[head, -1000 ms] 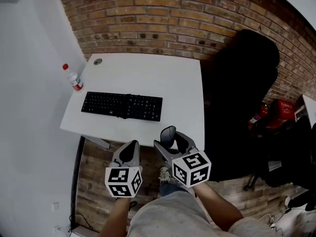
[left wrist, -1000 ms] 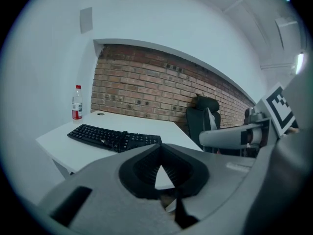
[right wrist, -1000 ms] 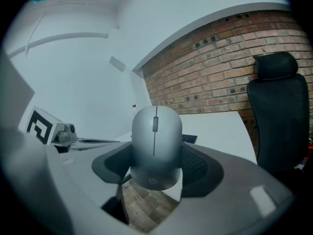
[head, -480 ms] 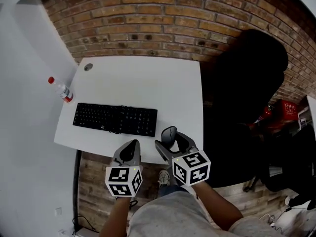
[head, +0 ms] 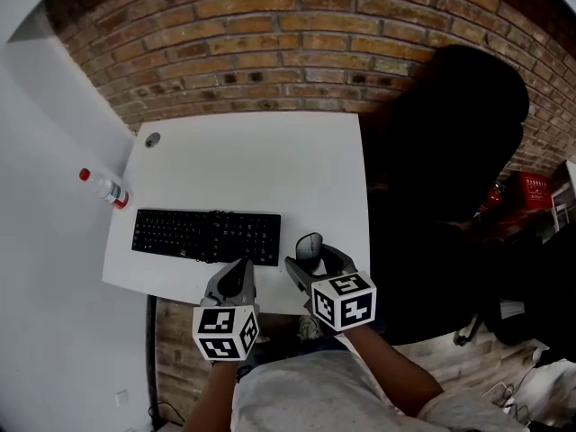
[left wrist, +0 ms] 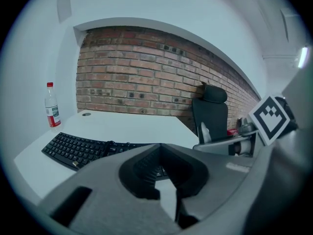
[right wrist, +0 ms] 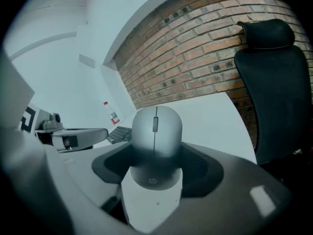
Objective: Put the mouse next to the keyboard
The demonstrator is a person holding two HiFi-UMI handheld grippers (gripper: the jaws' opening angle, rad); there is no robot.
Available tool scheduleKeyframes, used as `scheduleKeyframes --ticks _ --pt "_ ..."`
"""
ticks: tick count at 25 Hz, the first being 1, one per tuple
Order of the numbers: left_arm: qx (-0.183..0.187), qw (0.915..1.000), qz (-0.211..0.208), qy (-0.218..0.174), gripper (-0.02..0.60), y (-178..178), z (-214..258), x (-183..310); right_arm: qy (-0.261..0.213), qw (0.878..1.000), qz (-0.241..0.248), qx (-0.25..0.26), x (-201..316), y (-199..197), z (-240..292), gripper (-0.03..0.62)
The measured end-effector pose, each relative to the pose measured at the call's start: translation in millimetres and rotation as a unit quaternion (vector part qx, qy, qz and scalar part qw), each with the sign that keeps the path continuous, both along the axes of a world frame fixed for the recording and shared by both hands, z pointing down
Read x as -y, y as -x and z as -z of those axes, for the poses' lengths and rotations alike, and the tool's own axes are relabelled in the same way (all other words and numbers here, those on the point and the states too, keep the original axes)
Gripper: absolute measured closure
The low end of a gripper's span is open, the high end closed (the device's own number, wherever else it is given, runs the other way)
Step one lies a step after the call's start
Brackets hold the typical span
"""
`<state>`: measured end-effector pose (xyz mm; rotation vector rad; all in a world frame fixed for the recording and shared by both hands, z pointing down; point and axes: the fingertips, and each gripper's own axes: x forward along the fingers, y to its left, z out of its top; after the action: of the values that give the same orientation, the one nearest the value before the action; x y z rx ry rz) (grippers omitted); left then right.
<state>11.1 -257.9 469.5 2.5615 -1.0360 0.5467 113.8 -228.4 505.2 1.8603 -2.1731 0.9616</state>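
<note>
A black keyboard (head: 207, 237) lies on the white desk (head: 261, 165), towards its front left. My right gripper (head: 310, 257) is shut on a grey mouse (head: 309, 245), held just over the desk's front edge, to the right of the keyboard. In the right gripper view the mouse (right wrist: 156, 131) stands between the jaws, scroll wheel facing the camera. My left gripper (head: 238, 275) hovers at the desk's front edge below the keyboard's right end, shut with nothing in it. Ahead of the left gripper (left wrist: 166, 180), the keyboard (left wrist: 78, 148) runs off to the left.
A plastic bottle with a red cap (head: 105, 189) stands at the desk's left edge. A black office chair (head: 450, 151) fills the space right of the desk. A brick wall (head: 270, 52) backs the desk. A cable grommet (head: 152, 139) sits in the far left corner.
Both grippers have come forward over the desk's front edge, the mouse still held in the right one. The desk and keyboard now sit lower and nearer in the head view.
</note>
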Motion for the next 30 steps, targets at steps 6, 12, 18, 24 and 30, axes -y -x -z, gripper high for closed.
scheduleKeyframes --ticks 6,12,18,24,30 --pt "0.001 0.9995 -0.03 0.007 0.586 -13 -7 20 0.032 0.999 -0.026 0.0 10 -8 -18 0.287" --pt "-0.001 0.996 -0.086 0.021 0.586 -28 -16 50 0.07 0.994 -0.081 -0.01 23 -17 -36 0.287" --pt "-0.008 0.9877 -0.152 0.036 0.586 -35 -24 77 0.118 0.983 -0.137 -0.022 32 -16 -57 0.287" --pt "-0.015 0.9772 -0.204 0.057 0.586 -36 -37 84 0.164 0.971 -0.169 -0.042 38 -19 -70 0.287" --pt "-0.033 0.9696 -0.233 0.068 0.586 -38 -37 92 0.207 0.96 -0.177 -0.062 38 -20 -79 0.287"
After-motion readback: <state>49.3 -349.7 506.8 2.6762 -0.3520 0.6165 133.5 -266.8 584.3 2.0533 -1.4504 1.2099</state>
